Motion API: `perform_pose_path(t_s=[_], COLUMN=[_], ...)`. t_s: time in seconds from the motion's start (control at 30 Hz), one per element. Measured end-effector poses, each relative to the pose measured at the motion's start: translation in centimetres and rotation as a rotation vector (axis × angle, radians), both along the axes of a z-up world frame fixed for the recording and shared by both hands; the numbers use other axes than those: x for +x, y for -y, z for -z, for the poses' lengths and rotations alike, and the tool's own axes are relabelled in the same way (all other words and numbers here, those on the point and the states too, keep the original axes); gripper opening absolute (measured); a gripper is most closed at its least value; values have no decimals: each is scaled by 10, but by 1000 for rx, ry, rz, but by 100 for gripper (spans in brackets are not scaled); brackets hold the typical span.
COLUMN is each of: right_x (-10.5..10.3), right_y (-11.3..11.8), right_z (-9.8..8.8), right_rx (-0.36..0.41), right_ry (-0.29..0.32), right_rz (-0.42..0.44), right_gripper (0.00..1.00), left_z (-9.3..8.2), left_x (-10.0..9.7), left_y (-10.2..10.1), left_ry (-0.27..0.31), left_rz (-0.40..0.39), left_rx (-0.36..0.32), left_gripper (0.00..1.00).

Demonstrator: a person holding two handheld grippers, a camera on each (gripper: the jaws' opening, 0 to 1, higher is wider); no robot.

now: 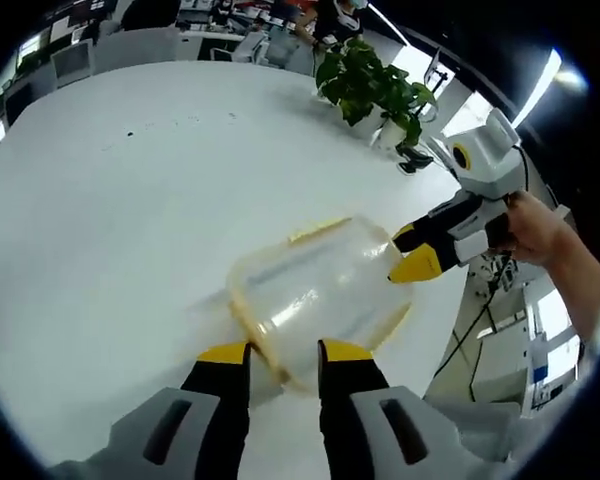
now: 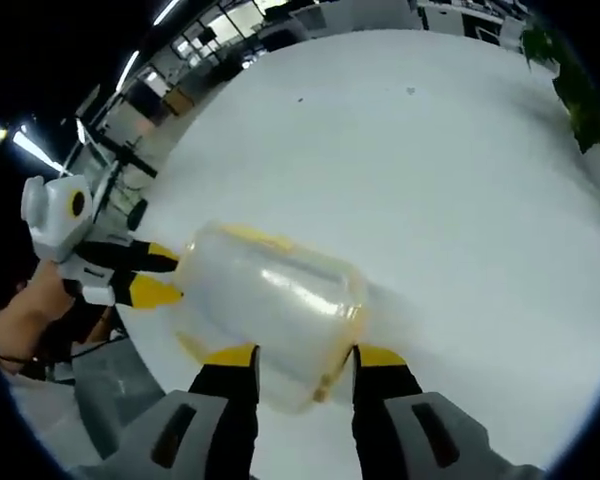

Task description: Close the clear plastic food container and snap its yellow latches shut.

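1. Clear plastic, one container point(image 1: 320, 290) total, sitting on the white table point(image 1: 110, 200) near its edge, yellow trim around the rim and a yellow latch strip point(image 1: 318, 230) on its far side in the left gripper view.
2. Two grippers, one at each end of it. In the left gripper view, the left gripper point(image 1: 284, 352) comes up from the bottom with its two yellow-tipped jaws a little apart, and the container's near rim sits right in that gap. Can't tell if they're actually pinching it.
3. Same view, over on the right: the right gripper point(image 1: 412, 250) pokes its yellow tips against the container's far end, and a hand point(image 1: 532, 228) is holding it.
4. One potted plant point(image 1: 375, 85) further back on the table, well away from the container.
5. In the right gripper view the left gripper point(image 2: 152, 275) is on the left, tips touching the container point(image 2: 270, 305), jaws narrow.
6. Bottom of that view, the right gripper point(image 2: 305, 356) has its jaws set wide, straddling the container's near end, one tip on each side.
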State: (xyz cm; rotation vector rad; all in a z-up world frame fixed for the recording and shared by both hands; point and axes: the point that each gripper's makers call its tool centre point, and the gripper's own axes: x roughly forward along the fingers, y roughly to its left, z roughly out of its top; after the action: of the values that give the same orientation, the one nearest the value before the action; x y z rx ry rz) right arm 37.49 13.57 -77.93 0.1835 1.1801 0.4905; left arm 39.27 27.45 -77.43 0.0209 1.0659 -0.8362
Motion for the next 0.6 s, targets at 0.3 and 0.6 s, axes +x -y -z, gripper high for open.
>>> perform_pose_path(t_s=[0.3, 0.6], right_x=[-2, -1], right_y=[0, 4], right_z=[-4, -12], right_rx=[-66, -103], right_ry=[48, 91], right_rz=[-95, -175], right_gripper=[36, 42], left_z=[-10, -16], left_x=[7, 10], left_y=[-6, -11], left_ry=[108, 214], left_rz=[90, 197], left_rx=[14, 65], left_gripper=[21, 29])
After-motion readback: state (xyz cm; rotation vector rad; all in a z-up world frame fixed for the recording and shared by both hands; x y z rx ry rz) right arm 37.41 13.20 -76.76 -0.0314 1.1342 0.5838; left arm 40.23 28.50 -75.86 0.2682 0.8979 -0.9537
